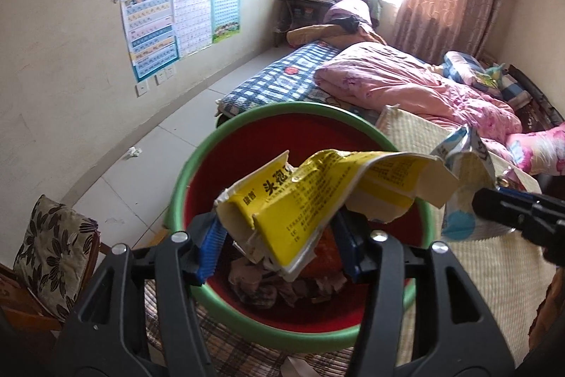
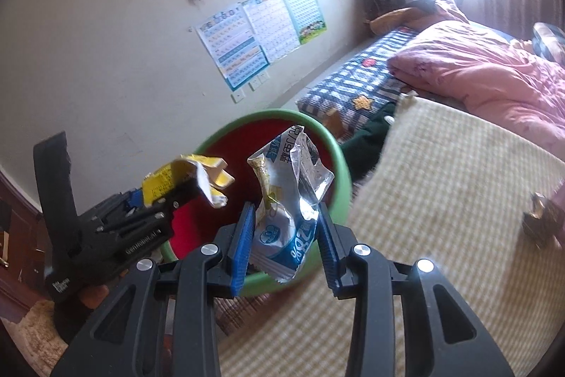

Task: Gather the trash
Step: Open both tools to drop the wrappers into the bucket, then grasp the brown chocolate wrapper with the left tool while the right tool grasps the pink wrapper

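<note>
Over the bin [image 1: 183,172], left gripper [image 1: 279,246] pinches a light, floppy carton [image 1: 300,200]; right gripper [image 2: 286,243] clamps a crinkly, slippery wrapper [image 2: 282,218] mid-body.

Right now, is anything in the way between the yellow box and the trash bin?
Nothing visible. The left gripper holds the torn yellow box right above the open bin, with only old trash inside. The right gripper's wrapper hangs beside it, apart from the box.

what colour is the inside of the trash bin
Red inside, with a green rim, on the trash bin; clearest in the left wrist view.
</note>
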Demonstrator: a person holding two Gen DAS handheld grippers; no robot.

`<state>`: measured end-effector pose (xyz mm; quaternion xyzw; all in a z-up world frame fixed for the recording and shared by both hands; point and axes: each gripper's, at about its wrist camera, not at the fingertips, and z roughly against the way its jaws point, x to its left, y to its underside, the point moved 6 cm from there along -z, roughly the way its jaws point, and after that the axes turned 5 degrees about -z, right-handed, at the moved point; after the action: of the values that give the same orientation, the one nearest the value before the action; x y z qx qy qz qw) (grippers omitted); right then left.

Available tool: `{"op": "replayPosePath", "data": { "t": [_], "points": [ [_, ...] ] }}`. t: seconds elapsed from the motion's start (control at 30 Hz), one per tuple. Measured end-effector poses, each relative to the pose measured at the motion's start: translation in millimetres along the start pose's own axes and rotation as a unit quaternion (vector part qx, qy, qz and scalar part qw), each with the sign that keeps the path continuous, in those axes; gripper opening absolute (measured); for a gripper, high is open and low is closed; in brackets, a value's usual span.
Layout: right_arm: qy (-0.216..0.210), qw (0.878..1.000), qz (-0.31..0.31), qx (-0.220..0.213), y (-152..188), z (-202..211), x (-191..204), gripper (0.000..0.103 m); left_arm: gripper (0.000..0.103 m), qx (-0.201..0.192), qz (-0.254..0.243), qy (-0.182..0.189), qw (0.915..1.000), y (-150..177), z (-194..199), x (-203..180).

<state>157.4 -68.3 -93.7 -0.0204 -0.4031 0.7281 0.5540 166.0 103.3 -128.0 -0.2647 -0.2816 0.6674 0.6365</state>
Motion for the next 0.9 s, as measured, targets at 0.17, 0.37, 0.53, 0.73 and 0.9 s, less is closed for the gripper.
{"op": "replayPosePath", "data": {
  "t": [0.17, 0.37, 0.53, 0.73, 0.9],
  "points": [
    [-0.025, 1.000, -0.003, -0.008, -7.2, -5.7, 8.6, 0.064, 0.072, 0.011, 0.013, -0.015, 0.9997, 6.3, -4.5, 11.8],
    [0.015, 0.999, -0.020, -0.027, -6.3, 16.3, -37.1, 0.064, 0.073, 0.007, 0.016, -0.011, 0.9998, 6.7, -1.5, 1.3],
    [0.132, 0.986, -0.079, -0.056, -9.5, 63.9, -149.0, 0.064, 0.074, -0.004, 0.002, 0.002, 1.0000, 2.2, 3.8, -22.3],
    [0.242, 0.963, -0.117, -0.013, 5.0, 101.8, -272.5, 0.066, 0.075, -0.001, -0.016, 0.023, 0.9996, 2.1, 6.4, -62.8],
    [0.279, 0.955, -0.090, 0.050, 28.0, 87.4, -317.8, 0.067, 0.075, 0.005, -0.025, 0.033, 0.9991, 8.2, 10.0, -94.7]
  ]
}}
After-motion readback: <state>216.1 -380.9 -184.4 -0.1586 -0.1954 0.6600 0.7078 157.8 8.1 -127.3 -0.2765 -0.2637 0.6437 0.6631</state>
